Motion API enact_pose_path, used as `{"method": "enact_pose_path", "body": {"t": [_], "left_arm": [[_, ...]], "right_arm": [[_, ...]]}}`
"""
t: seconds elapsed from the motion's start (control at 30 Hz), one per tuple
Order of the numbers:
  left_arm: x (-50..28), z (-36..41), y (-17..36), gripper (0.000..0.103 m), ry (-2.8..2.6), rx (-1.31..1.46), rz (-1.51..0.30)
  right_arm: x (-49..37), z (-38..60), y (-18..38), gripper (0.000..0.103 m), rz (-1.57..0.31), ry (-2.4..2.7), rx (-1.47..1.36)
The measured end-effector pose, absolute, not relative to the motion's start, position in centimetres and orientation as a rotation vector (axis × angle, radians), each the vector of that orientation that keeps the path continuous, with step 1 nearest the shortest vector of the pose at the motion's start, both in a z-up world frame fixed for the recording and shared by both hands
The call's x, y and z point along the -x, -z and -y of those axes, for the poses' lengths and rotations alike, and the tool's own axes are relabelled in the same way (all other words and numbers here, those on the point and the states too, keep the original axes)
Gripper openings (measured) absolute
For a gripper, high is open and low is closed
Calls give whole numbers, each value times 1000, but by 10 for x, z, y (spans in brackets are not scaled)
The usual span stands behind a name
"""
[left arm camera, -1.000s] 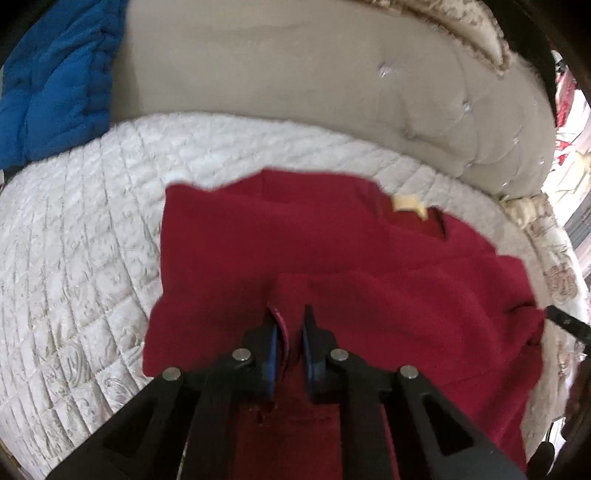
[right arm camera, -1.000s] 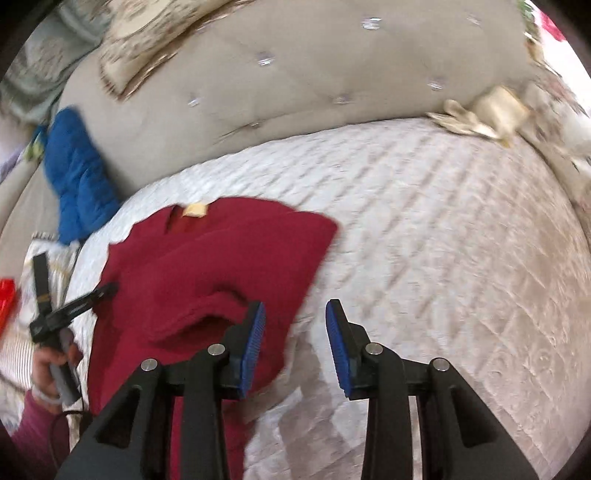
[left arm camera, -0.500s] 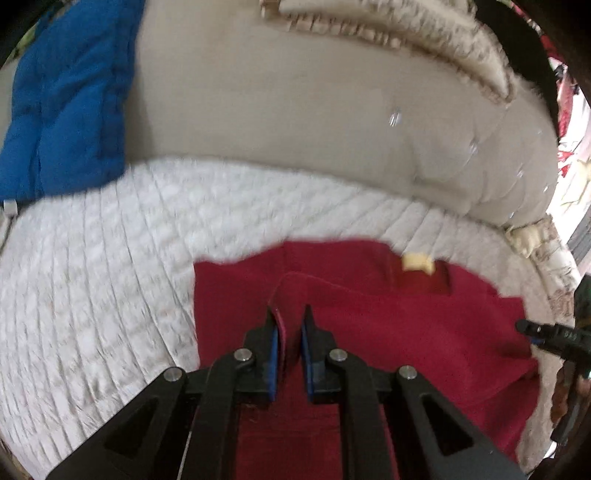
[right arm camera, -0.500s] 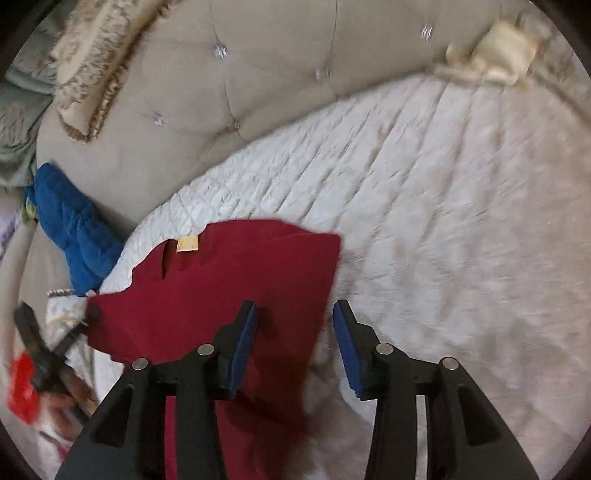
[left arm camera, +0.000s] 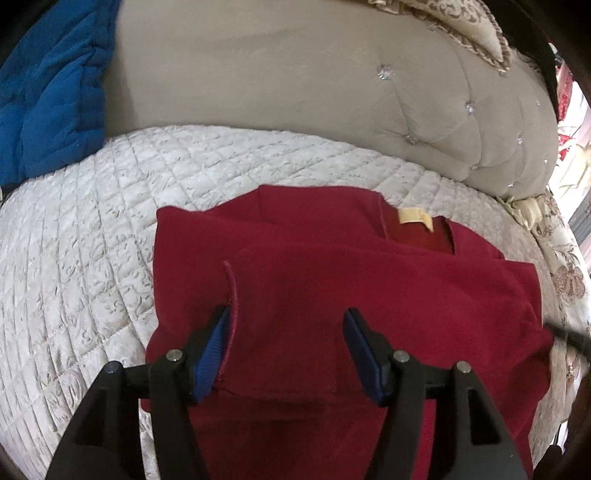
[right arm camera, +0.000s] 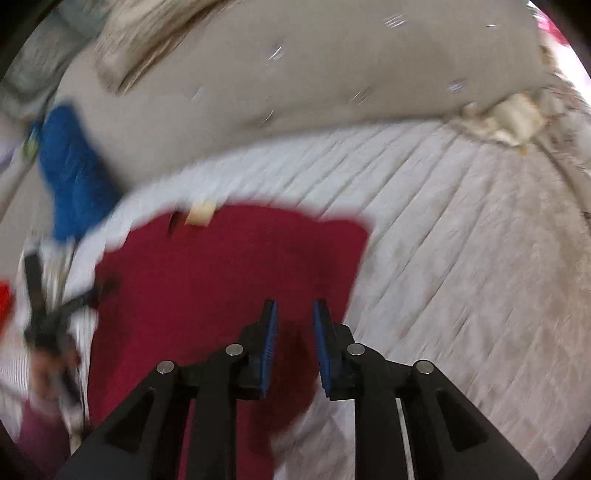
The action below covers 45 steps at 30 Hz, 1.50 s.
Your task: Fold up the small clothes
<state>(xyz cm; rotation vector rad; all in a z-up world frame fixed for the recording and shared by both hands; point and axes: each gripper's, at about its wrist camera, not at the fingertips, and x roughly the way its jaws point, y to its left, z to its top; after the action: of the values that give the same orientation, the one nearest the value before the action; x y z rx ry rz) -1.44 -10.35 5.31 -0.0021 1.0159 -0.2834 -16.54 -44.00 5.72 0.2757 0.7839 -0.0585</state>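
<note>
A dark red garment [left arm camera: 351,295] with a tan neck label [left arm camera: 413,218] lies partly folded on the quilted white bedspread [left arm camera: 74,258]. My left gripper [left arm camera: 286,332] is open just above it, and a folded sleeve edge rests against the left pad [left arm camera: 218,339]. In the blurred right wrist view, my right gripper [right arm camera: 294,328] hangs over the garment's right part [right arm camera: 221,288] with its pads a narrow gap apart and nothing between them. The left gripper shows at that view's left edge [right arm camera: 62,314].
A beige tufted headboard [left arm camera: 295,74] curves behind the bed. A blue quilted cloth [left arm camera: 48,92] leans at its left. A patterned pillow [left arm camera: 443,14] sits on top. Cream cloth [right arm camera: 517,118] lies at the bed's far right corner.
My left gripper has opened and let go of the red sleeve fold, which now lies on the garment. My right gripper has moved left over the garment and narrowed its gap.
</note>
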Motion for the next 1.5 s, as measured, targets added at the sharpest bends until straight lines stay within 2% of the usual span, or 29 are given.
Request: {"method": "enact_pose_path", "body": {"t": [0.1, 0.23, 0.3, 0.33, 0.4, 0.47, 0.5, 0.53, 0.57, 0.6, 0.73, 0.83, 1.0, 1.07, 1.17, 1.33, 1.5], "left_arm": [[17, 101, -53, 66, 287, 0, -1018], [19, 97, -57, 66, 292, 12, -1022], [19, 96, -57, 66, 287, 16, -1021], [19, 97, -57, 66, 285, 16, -1022], [20, 98, -55, 66, 277, 14, -1022], [20, 98, -54, 67, 271, 10, -1019], [20, 99, -53, 67, 272, 8, -1017], [20, 99, -53, 67, 270, 6, -1017], [20, 99, -53, 68, 270, 6, -1016], [21, 99, -53, 68, 270, 5, -1014], [21, 104, -50, 72, 259, -8, -1006], [22, 106, -49, 74, 250, -17, -1000], [22, 106, -50, 74, 250, -19, -998], [22, 107, -50, 74, 246, -17, -998], [24, 107, -51, 74, 243, -16, -997], [33, 101, -59, 74, 248, -10, -995], [48, 90, -75, 74, 244, -44, -964]], "right_arm": [[184, 426, -30, 1, -862, 102, -146], [206, 447, -41, 4, -819, 86, -268], [208, 459, -55, 12, -736, 92, -328], [206, 463, -59, 21, -705, 100, -351], [190, 473, -59, 31, -665, 97, -416], [162, 471, -51, 31, -709, 93, -460], [146, 467, -42, 27, -765, 72, -465], [138, 463, -37, 5, -796, 66, -437], [136, 458, -39, 0, -792, 89, -371], [138, 454, -46, 0, -748, 125, -281], [143, 464, -51, 0, -691, 224, -223], [142, 471, -43, 0, -704, 218, -265], [169, 462, -67, 0, -643, 236, -272], [179, 460, -76, 3, -635, 212, -262], [185, 446, -73, 4, -682, 176, -218], [169, 430, -34, 4, -838, 254, -98], [176, 432, -29, 5, -814, 257, -110]]}}
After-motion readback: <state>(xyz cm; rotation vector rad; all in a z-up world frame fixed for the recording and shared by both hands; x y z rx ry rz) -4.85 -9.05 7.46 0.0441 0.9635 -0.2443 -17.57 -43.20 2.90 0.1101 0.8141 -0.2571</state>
